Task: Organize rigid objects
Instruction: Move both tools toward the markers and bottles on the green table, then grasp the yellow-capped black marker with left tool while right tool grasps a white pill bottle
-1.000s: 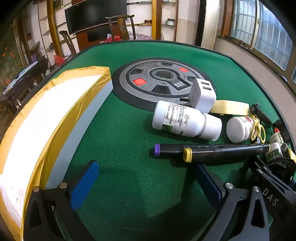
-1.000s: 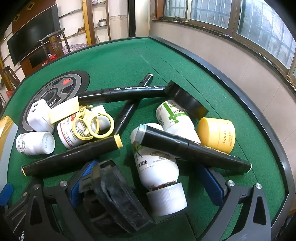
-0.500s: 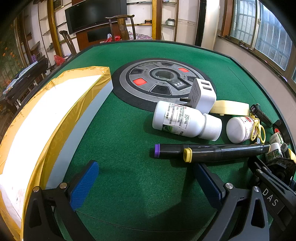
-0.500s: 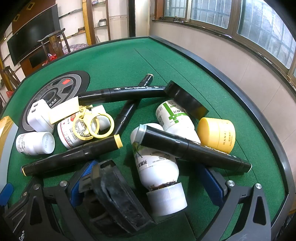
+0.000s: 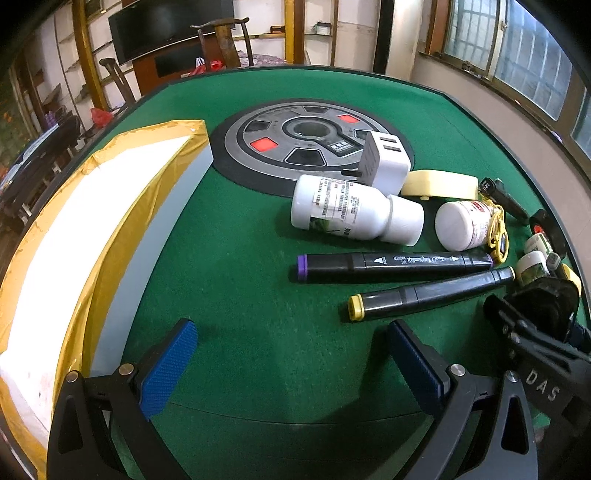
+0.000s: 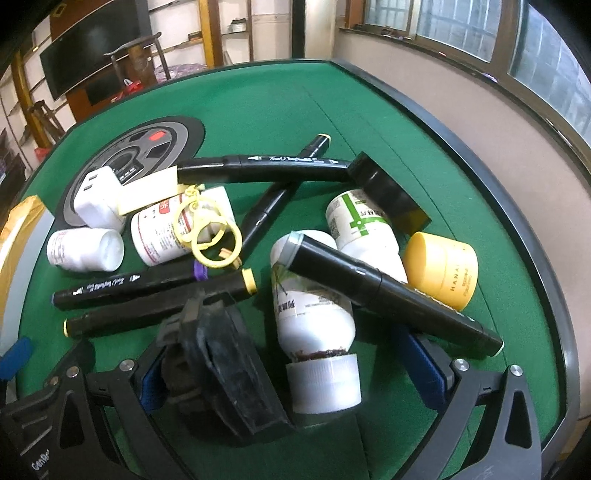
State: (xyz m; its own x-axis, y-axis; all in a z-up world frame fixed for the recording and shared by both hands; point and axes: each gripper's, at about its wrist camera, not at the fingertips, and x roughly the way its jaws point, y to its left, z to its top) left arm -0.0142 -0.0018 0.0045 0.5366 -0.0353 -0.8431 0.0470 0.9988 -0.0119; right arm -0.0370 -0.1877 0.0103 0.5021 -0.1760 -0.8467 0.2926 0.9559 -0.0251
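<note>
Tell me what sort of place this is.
Probably a home game or sitting room: the green felt table with a central control dial looks like an automatic mahjong table, and behind it stand a wooden chair, a wall television and shelves.

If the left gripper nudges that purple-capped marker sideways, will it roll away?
Probably a little: the purple-capped marker lies flat on green felt, whose nap likely damps rolling. It looks stiff, so it should move as one piece. It may bump the yellow-capped marker lying close beside it.
</note>
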